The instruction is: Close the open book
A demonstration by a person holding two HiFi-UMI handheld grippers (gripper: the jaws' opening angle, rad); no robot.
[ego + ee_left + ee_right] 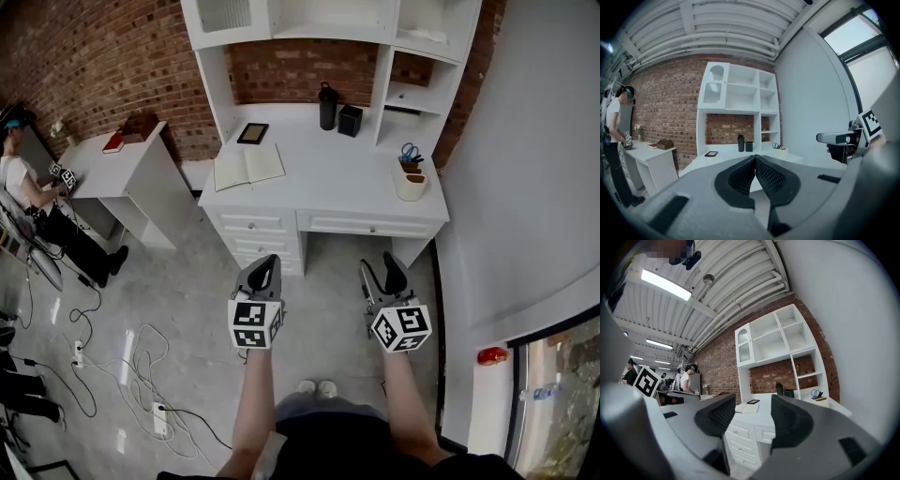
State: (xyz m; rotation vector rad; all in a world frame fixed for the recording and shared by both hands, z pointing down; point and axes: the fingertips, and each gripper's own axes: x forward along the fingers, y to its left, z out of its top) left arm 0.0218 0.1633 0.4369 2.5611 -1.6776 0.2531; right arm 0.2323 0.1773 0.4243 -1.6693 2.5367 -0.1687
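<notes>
An open book [247, 166] with pale pages lies flat on the left part of the white desk [337, 192], and it shows small in the right gripper view as the book [746, 408]. Both grippers hang in the air well in front of the desk, over the floor. My left gripper [265, 272] is shut, its black pads [761, 176] meeting with nothing between them. My right gripper [380, 272] is open and empty, its jaws spread wide apart [752, 417].
On the desk stand a black tablet [252, 132], a dark bottle [326, 105], a black box [350, 120] and a pen cup with scissors [410, 178]. A hutch rises behind. A second white table [117, 178] and a person [33, 202] are at left; cables [141, 361] cross the floor.
</notes>
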